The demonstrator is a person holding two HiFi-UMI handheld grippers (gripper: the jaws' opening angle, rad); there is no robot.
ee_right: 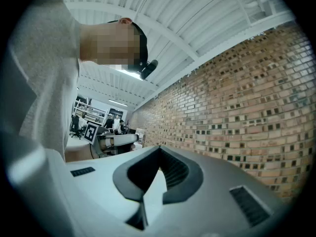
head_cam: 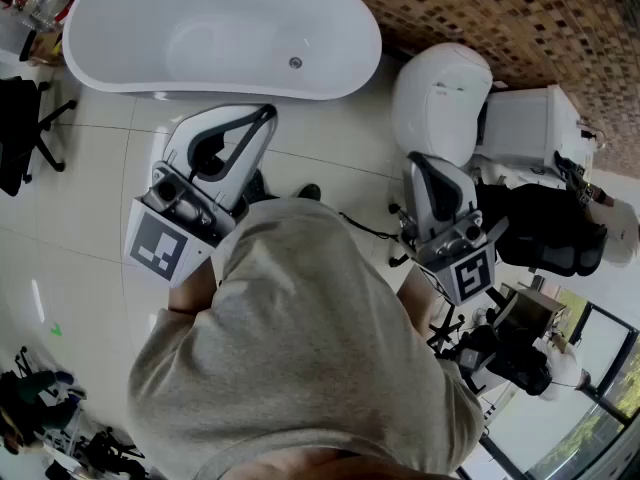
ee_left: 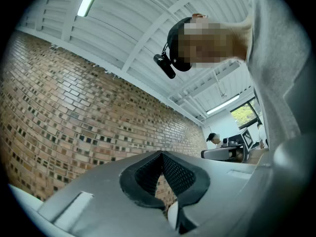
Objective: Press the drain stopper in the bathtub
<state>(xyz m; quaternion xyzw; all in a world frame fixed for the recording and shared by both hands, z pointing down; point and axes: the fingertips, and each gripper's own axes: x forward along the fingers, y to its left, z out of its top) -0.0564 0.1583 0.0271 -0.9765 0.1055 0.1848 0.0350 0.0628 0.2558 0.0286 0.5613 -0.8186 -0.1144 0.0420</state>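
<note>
The white bathtub [head_cam: 215, 30] stands on the tiled floor at the top of the head view. Its small round metal drain stopper [head_cam: 295, 63] sits in the tub floor towards the right end. My left gripper [head_cam: 268, 114] is held in front of my chest, just short of the tub's near rim, and its tip points towards the tub. The right gripper [head_cam: 416, 160] is further right, beside the toilet. Both are shut with nothing in them. In the left gripper view my left gripper [ee_left: 161, 153] points up at a brick wall; my right gripper [ee_right: 159, 148] does the same.
A white toilet [head_cam: 440, 93] with its tank [head_cam: 530, 123] stands right of the tub. A brick wall [head_cam: 480, 8] runs behind. A black office chair [head_cam: 20, 133] is at the left edge, and a dark seat [head_cam: 545, 228] and equipment at the right.
</note>
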